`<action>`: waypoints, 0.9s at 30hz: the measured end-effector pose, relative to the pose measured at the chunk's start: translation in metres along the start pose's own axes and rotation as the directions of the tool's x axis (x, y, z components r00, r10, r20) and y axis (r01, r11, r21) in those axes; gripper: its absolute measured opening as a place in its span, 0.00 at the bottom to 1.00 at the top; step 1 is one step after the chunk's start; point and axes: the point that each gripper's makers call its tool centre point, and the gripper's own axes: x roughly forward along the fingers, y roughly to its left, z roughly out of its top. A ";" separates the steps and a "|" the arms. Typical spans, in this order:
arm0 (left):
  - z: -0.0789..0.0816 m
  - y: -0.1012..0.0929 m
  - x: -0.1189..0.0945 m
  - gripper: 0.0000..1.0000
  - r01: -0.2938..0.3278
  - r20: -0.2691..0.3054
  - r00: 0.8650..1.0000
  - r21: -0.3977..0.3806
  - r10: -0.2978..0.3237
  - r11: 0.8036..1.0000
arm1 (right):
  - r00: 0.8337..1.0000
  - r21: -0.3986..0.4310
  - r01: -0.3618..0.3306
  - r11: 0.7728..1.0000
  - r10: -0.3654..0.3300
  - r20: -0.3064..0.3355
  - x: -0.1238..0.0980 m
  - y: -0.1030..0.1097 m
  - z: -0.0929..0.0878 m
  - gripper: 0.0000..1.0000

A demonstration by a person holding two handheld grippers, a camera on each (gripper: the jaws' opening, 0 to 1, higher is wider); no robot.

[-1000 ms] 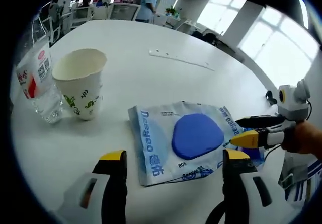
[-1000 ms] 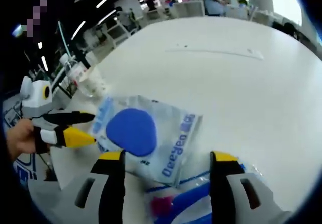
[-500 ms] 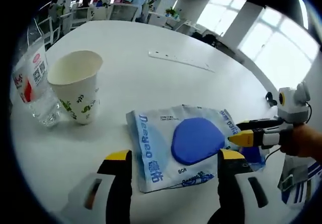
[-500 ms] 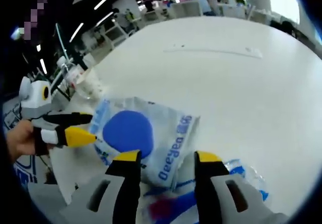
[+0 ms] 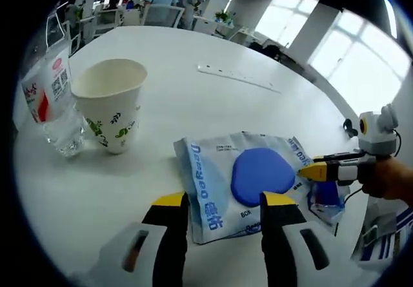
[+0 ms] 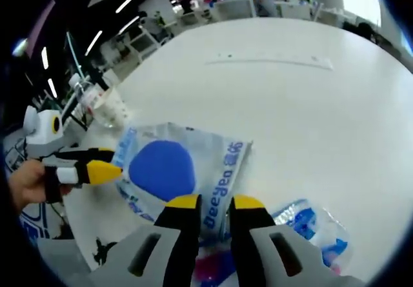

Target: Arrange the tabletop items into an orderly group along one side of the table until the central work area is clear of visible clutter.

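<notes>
Both tongs have narrowed since a second ago: right gripper (image 6: 210,203) nearly shut on wipes pack (image 5: 248,180) edge, left gripper (image 5: 221,202) half-closed over its near short end.

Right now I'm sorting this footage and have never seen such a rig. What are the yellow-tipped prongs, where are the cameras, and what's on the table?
A person holds one two-fingered gripper in each hand; a fisheye camera rides on each and looks along its fingers. In the left gripper view, the left gripper straddles the near edge of a blue-and-white packet. A paper cup and a plastic bottle stand on the white table. The right gripper comes in from the right. In the right gripper view, its fingers are nearly closed around the packet's edge, above a second clear wrapper.
</notes>
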 end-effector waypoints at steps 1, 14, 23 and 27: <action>0.000 0.000 0.000 0.41 0.000 0.002 1.000 -0.005 0.000 1.000 | 1.000 0.003 0.002 1.000 -0.002 0.002 0.000 0.000 0.000 0.12; -0.003 0.025 -0.001 0.07 -0.152 0.006 0.988 -0.093 0.153 0.984 | 1.000 0.058 -0.003 0.998 0.002 0.007 -0.001 0.002 -0.003 0.07; 0.000 0.023 -0.002 0.05 -0.136 0.028 0.990 -0.091 0.139 0.987 | 1.000 0.056 0.012 0.998 -0.013 0.012 -0.003 0.000 -0.003 0.06; 0.000 0.022 -0.002 0.05 -0.135 0.026 0.990 -0.081 0.138 0.988 | 1.000 0.054 0.012 0.998 -0.013 0.015 -0.003 0.000 -0.002 0.05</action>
